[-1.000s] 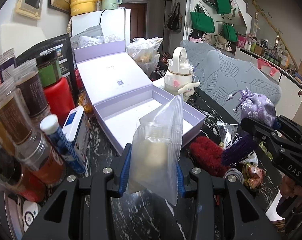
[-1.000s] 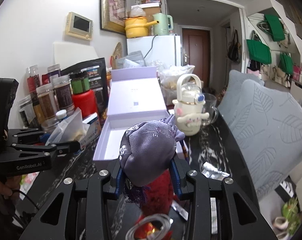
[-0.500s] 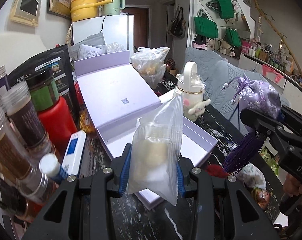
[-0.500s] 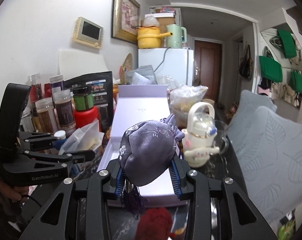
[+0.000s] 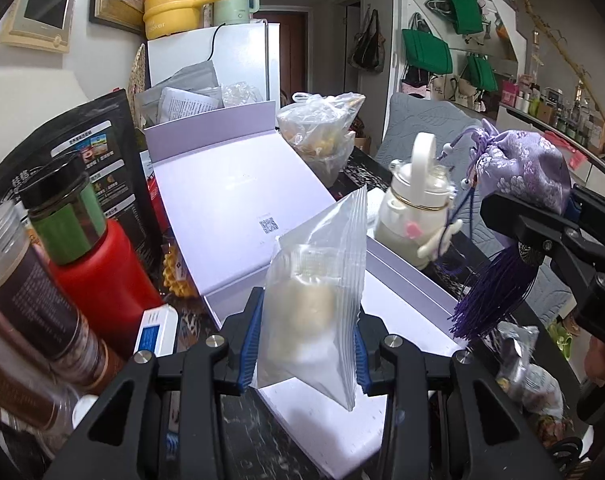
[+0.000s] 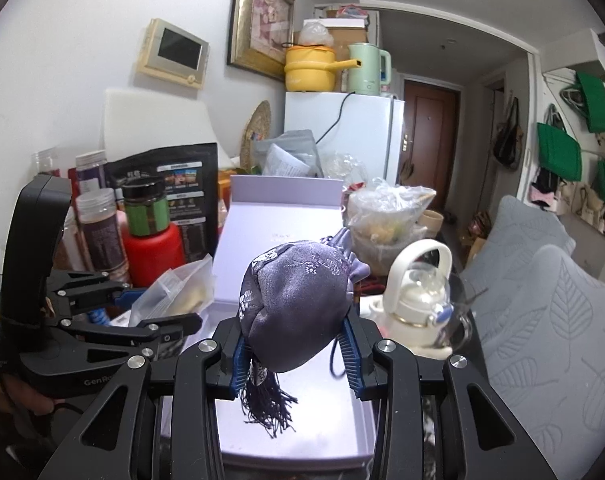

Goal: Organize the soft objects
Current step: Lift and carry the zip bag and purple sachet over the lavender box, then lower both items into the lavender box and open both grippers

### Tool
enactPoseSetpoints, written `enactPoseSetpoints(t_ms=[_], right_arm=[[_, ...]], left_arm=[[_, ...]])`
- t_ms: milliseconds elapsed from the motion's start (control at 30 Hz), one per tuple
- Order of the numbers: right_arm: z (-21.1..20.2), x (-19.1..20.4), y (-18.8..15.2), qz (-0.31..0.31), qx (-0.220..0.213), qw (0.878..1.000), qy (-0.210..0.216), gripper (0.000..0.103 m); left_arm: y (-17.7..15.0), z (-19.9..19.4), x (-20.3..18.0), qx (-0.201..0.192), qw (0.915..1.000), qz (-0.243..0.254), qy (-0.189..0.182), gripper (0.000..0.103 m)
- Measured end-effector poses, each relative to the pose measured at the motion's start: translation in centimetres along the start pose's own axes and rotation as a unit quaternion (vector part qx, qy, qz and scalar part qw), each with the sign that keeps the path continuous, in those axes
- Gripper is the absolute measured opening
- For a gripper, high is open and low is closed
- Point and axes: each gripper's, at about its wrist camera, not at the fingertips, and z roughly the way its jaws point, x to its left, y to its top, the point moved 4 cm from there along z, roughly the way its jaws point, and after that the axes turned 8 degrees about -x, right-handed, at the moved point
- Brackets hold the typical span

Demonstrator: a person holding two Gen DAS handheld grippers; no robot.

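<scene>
My left gripper (image 5: 305, 340) is shut on a clear zip bag (image 5: 316, 304) with a pale soft lump inside, held upright over the near end of an open lilac box (image 5: 414, 340). The same bag (image 6: 182, 292) shows at the left of the right wrist view. My right gripper (image 6: 294, 356) is shut on a purple embroidered pouch (image 6: 298, 300) whose dark tassel (image 6: 268, 404) hangs over the box tray (image 6: 302, 432). In the left wrist view that pouch (image 5: 522, 168) hangs at the right, above the box's right wall.
Jars and a red bottle (image 5: 98, 276) crowd the left side beside a black pouch bag (image 5: 62, 152). A white cartoon bottle (image 5: 418, 216) and a filled plastic bag (image 5: 322, 136) stand right of the box lid (image 5: 230, 192). A grey cushion (image 6: 550, 320) lies at the right.
Both grippers have carried their loads forward and over the box. The red fluffy thing and other bits on the table have dropped out of sight below. The grips are unchanged.
</scene>
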Motion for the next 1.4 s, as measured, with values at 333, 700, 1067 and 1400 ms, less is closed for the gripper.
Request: enactPoseSetpoints(t_ms=[333, 700, 1067, 1400], right_arm=[[4.9, -0.9, -0.1, -0.002, 0.035, 0.999, 0.004, 0.038], [8.1, -1.3, -1.0, -0.004, 0.065, 0.998, 0.003, 0.039], [9.0, -1.8, -1.9, -0.013, 0.088, 0.996, -0.014, 0.058], [7.8, -2.6, -1.7, -0.008, 0.088, 0.996, -0.027, 0.058]], left_arm=[[0.5, 3.9, 0.5, 0.019, 0.9998, 0.004, 0.010, 0.038], [0.6, 6.6, 0.6, 0.029, 0.9992, 0.015, 0.024, 0.039], [-0.5, 8.4, 0.9, 0.081, 0.9961, -0.004, 0.035, 0.082], [0.6, 6.4, 0.5, 0.065, 0.9972, -0.002, 0.038, 0.082]])
